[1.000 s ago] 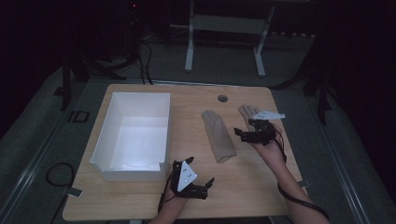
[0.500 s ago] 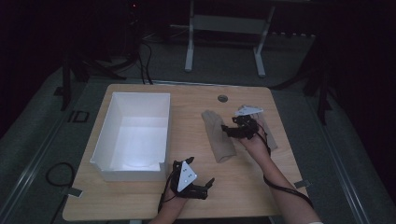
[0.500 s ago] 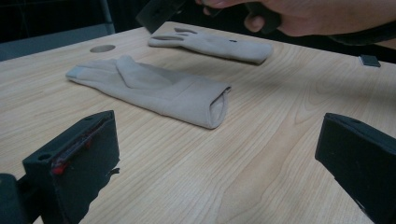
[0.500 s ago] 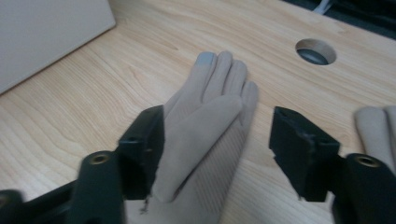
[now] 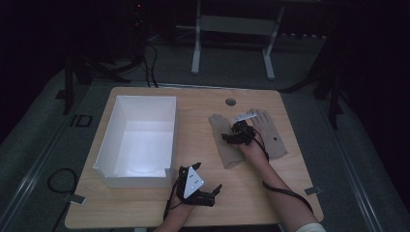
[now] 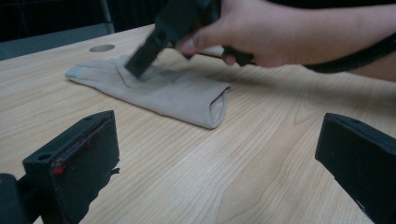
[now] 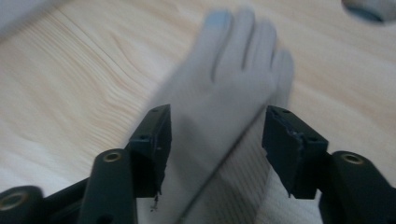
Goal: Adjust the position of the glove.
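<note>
Rectangular wooden table (image 5: 145, 212): open-topped white rectangular box (image 5: 138, 140) on its left half, long axis running front to back. 2 beige fabric gloves on the right half, side by side, fingers pointing to the far edge: left beige glove (image 5: 223, 140) nearer the box, right beige glove (image 5: 271, 135) nearer the right edge. Round grey grommet (image 5: 230, 102) behind the gloves, near the far edge. Right gripper (image 5: 237, 134) over the gap between the 2 gloves, jaws apart above the left glove. Left gripper (image 5: 198, 186) at the near edge, just right of the box's front corner, jaws wide.
</note>
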The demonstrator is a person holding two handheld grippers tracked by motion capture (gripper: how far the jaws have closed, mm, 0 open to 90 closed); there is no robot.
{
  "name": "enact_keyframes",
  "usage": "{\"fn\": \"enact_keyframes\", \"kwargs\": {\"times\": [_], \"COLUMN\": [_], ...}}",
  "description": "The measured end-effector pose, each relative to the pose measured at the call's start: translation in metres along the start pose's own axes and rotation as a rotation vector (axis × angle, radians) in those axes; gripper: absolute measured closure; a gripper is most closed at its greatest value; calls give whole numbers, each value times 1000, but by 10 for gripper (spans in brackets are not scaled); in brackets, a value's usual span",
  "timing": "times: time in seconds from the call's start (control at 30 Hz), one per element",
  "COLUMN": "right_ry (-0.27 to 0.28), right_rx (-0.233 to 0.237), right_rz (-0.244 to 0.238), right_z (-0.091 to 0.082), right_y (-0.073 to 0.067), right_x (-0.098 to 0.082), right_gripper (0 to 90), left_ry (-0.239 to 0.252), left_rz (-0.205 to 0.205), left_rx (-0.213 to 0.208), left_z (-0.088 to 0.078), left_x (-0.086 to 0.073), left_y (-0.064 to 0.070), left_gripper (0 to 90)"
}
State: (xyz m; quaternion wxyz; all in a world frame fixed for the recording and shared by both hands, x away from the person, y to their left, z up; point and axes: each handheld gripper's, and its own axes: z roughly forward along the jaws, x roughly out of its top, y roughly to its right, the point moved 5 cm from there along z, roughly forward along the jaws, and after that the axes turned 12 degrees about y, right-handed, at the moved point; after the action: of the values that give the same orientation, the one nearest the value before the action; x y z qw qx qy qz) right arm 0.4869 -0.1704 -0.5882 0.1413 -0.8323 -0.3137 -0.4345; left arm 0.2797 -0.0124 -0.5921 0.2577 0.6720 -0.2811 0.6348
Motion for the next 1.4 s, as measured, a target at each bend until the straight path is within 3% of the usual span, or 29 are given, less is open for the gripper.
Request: {"fn": "enact_keyframes", "kwargs": {"times": [0.23, 0.27, 0.3, 0.33, 0.37, 0.4, 0.47, 0.5, 0.63, 0.7, 0.73, 0.83, 0.87, 1.03, 1.07, 1.2, 1.4], "right_ry": [17, 22, 22, 25, 25, 22, 19, 19, 57, 74, 98, 111, 116, 139, 142, 142, 110], "right_rx": [-11, -18, -18, -22, -22, -28, -36, -36, -30, -32, -53, -69, -89, -126, -163, -165, -167], "right_rz": [-21, -20, -20, -27, -27, -23, 3, 3, 76, 84, 107, 109, 108, 141, 136, 166, 194], "right_z": [5, 4, 4, 4, 4, 4, 2, 2, -16, -23, -38, -49, -62, -86, -94, -98, -83], "right_y": [-2, -2, -2, -3, -3, -5, -6, -6, -11, -12, -15, -19, -24, -29, -31, -32, -30], "right_x": [-9, -8, -8, -8, -8, -7, -6, -6, 7, 12, 21, 27, 30, 31, 27, 15, -13], "right_gripper": [453, 565, 565, 673, 673, 766, 787, 787, 791, 792, 792, 791, 792, 791, 791, 791, 788], "left_ry": [-1, -2, -1, -2, -2, -2, -3, -3, -2, -2, -2, 0, 2, -2, 0, 2, -1], "left_rz": [-1, 0, -1, -2, -2, -3, -3, -3, -4, -4, -3, -2, -1, 3, 1, 3, 0], "left_rx": [-3, -2, -2, -2, -2, -2, -2, -2, -1, -1, -1, 1, 1, 1, 1, 0, -2], "left_z": [0, 0, 0, 0, 0, 0, 0, 0, 0, 0, 0, 0, 0, 0, 0, 0, 0], "left_x": [0, 0, 0, 0, 0, 0, 0, 0, 0, 0, 0, 0, 0, 0, 0, 0, 0], "left_y": [1, 1, 1, 0, 0, 0, 0, 0, 0, 0, 0, 0, 0, 0, 0, 1, 0], "left_gripper": [1, 1, 1, 1, 1, 1, 2, 1, 1, 1, 1, 1, 1, 1, 1, 1, 1]}}
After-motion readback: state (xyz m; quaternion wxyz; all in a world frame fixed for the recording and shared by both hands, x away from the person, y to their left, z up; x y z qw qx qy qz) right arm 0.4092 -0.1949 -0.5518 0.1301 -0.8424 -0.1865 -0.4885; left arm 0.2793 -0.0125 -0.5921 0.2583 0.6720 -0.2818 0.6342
